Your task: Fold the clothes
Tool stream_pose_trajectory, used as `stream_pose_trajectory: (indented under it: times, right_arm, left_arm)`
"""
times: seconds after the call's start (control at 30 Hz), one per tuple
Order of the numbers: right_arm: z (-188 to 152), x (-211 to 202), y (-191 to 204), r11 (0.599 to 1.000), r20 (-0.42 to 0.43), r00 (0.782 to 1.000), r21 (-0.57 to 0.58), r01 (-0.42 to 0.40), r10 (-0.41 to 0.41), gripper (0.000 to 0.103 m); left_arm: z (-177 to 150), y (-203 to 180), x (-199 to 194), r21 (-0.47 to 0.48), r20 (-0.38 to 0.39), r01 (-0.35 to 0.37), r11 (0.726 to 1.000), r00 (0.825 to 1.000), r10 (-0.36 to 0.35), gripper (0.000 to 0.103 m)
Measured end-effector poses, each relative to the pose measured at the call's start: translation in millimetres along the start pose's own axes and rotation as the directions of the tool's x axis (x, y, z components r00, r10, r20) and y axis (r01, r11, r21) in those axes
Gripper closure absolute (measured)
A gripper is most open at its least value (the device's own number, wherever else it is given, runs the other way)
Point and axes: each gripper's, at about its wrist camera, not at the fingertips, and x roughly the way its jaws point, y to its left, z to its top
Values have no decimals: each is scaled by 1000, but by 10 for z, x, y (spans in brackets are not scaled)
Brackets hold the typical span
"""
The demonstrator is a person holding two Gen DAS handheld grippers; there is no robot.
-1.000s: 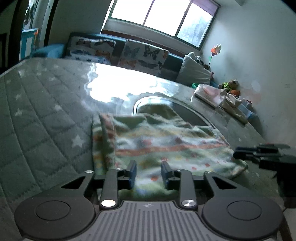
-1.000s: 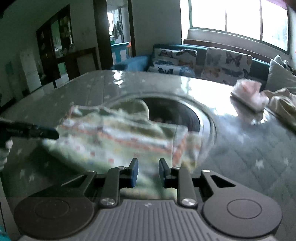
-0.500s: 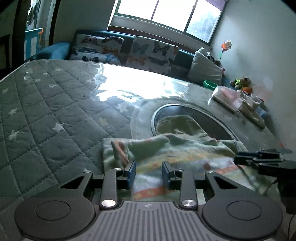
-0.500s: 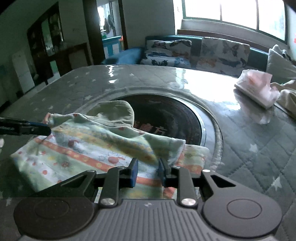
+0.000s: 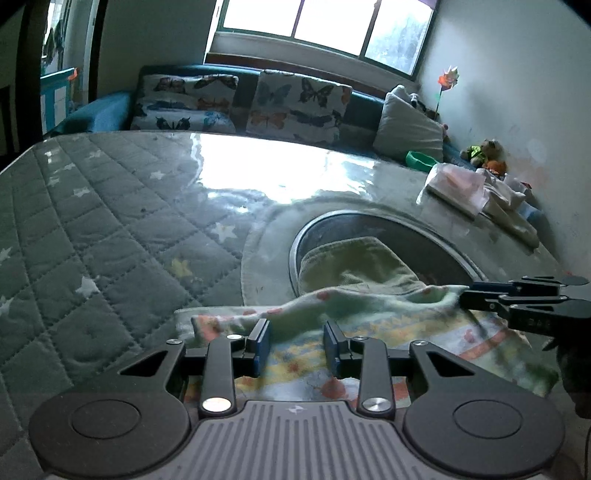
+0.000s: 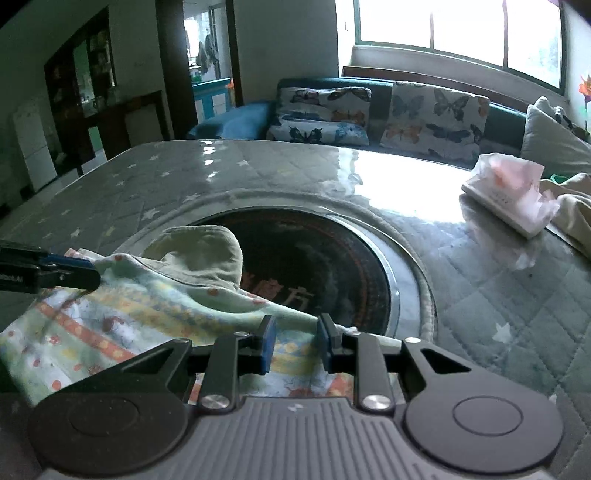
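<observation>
Since a second ago both tools have carried the garment's (image 5: 373,310) edge toward us, so the upper layer now doubles over the lower one and the folded piece sits much nearer both cameras. We read this patterned garment as lying across the near rim of the round inset (image 6: 391,291) in the table (image 5: 110,206), long axis running left-right between the two tools, its plain green lining flopped back over the dark inset. Left tool (image 5: 295,341) and right tool (image 6: 293,345) are both partly closed, each with a raised fabric edge running between its jaws; we judge each to be pinching that edge, though pad contact is not crisp in either view. Neither hand is nearer: each holds its own end, so the coming move likely turns on lowering both ends evenly onto the layer just below and in front. Table surface is a quilted grey star-print cover under a glossy clear sheet, with strong window glare. Farther right sits a pink-and-white folded stack (image 6: 506,192) beside more cloth. Behind: a sofa with butterfly cushions (image 5: 299,103), a wide window (image 6: 461,29), a doorway at left.
</observation>
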Motion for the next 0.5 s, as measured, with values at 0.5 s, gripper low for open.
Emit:
stream_pose_trajectory:
  times: [0.5]
  right_arm:
    - [6,-60,155,1000,31,999,-12,-19,19,63]
  left_arm:
    - [84,-201,90,33,10,-3,999,1000,3,66]
